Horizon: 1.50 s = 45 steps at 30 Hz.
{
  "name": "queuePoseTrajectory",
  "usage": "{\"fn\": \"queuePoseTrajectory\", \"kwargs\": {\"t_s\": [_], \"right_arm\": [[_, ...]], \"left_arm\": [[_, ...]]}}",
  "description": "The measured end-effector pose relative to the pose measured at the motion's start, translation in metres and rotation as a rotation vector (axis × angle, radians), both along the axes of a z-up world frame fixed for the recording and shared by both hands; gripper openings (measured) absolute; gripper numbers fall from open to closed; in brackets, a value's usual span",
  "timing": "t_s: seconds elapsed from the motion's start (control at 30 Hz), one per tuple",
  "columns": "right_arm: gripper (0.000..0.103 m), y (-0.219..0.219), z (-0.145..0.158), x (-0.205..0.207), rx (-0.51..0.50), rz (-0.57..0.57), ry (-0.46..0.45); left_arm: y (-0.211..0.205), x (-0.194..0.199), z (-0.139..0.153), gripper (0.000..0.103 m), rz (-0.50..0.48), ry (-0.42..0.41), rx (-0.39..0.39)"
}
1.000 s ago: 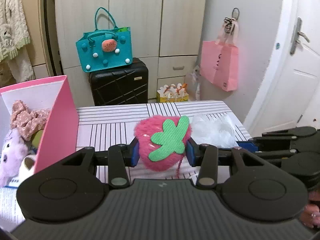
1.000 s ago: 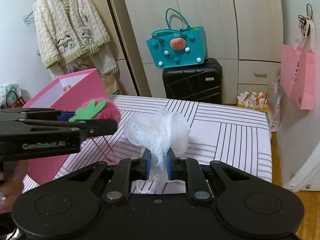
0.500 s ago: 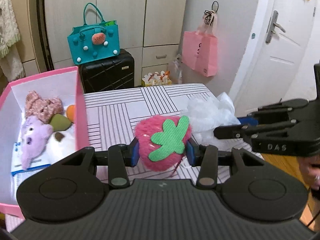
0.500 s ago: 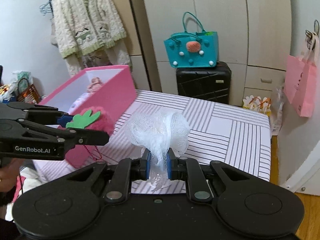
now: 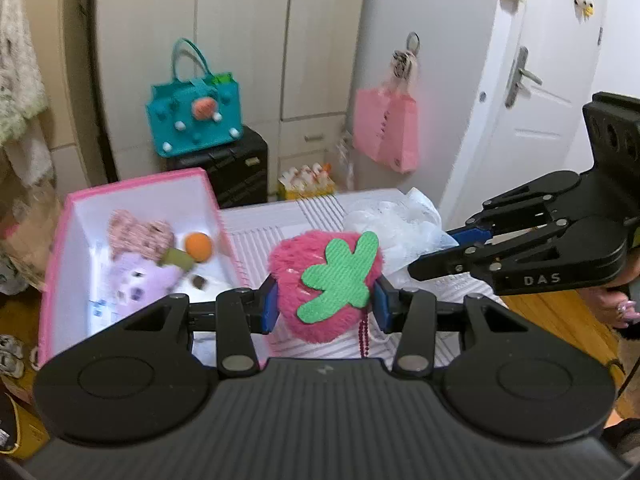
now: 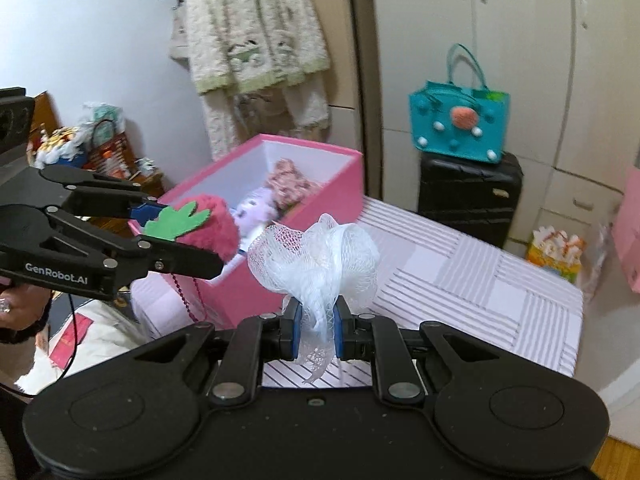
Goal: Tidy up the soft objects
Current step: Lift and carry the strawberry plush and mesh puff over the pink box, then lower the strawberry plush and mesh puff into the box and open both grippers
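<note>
Two grippers were up in the air over the striped table [image 6: 480, 280], each with a soft thing in it. The left gripper [image 5: 325, 306] pointed forward and down, its blue pads pressed against the two sides of a fuzzy pink strawberry plush [image 5: 326, 280] with a green felt leaf on top — jaws only partly apart, filled by the toy. A string of dark red beads [image 5: 363, 336] hung from the plush. In the right wrist view that same gripper came in from the left, level, with the plush just in front of the near corner of the pink box [image 6: 304, 208]; part of the hand [image 6: 18, 312] that held it showed at the frame's edge.

The right gripper [image 6: 316, 330] also tilted downward, its jaws drawn almost together on the gathered neck of one white mesh pouf [image 6: 316, 256], which puffed out above the pads. From the left wrist view it reached in from the right side, the pouf just behind the strawberry.

One pink box stood open on the table's left end. Inside I counted four things — one pink patterned plush [image 5: 138, 234], one lilac plush [image 5: 140, 282], one orange ball [image 5: 198, 246] and one olive-green piece [image 5: 178, 258] beside it — though blur hid finer detail.
</note>
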State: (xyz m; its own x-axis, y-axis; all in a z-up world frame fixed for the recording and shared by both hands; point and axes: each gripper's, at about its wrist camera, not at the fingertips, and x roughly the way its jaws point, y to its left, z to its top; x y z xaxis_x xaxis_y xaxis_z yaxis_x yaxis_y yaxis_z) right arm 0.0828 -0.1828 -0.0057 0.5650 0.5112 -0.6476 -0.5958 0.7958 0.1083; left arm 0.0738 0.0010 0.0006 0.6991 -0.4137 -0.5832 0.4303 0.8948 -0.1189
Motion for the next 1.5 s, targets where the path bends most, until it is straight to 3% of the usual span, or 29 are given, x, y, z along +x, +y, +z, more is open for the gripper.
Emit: {"fn": "queuePoseTrajectory", "kwargs": {"t_s": [0.2, 0.47, 0.63, 0.73, 1.0, 1.17, 1.23, 1.3, 1.37, 1.5], "right_arm": [[0.018, 0.031, 0.02, 0.004, 0.039, 0.073, -0.055], [0.018, 0.081, 0.056, 0.027, 0.051, 0.178, -0.124], [0.018, 0.105, 0.068, 0.039, 0.067, 0.262, -0.117], [0.019, 0.121, 0.056, 0.052, 0.069, 0.308, -0.057], [0.019, 0.163, -0.016, 0.093, 0.056, 0.386, 0.196], [0.023, 0.19, -0.049, 0.107, 0.004, 0.443, 0.282], [0.026, 0.201, -0.06, 0.11, -0.027, 0.466, 0.301], [0.045, 0.207, -0.068, 0.113, -0.048, 0.465, 0.311], [0.055, 0.208, -0.071, 0.114, -0.059, 0.462, 0.31], [0.056, 0.189, -0.062, 0.109, -0.057, 0.43, 0.226]], "left_arm": [[0.043, -0.004, 0.008, 0.044, 0.056, -0.066, -0.066], [0.094, 0.006, 0.028, 0.044, 0.132, -0.115, -0.065], [0.119, 0.012, 0.032, 0.044, 0.191, -0.137, -0.063], [0.129, 0.018, 0.028, 0.044, 0.211, -0.127, -0.058], [0.146, 0.045, -0.003, 0.044, 0.239, -0.037, -0.065], [0.145, 0.063, -0.025, 0.044, 0.22, 0.027, -0.044], [0.145, 0.07, -0.032, 0.044, 0.216, 0.051, -0.043], [0.144, 0.078, -0.037, 0.044, 0.216, 0.062, -0.042], [0.142, 0.085, -0.04, 0.044, 0.216, 0.064, -0.035], [0.136, 0.097, -0.043, 0.044, 0.183, 0.068, -0.046]]}}
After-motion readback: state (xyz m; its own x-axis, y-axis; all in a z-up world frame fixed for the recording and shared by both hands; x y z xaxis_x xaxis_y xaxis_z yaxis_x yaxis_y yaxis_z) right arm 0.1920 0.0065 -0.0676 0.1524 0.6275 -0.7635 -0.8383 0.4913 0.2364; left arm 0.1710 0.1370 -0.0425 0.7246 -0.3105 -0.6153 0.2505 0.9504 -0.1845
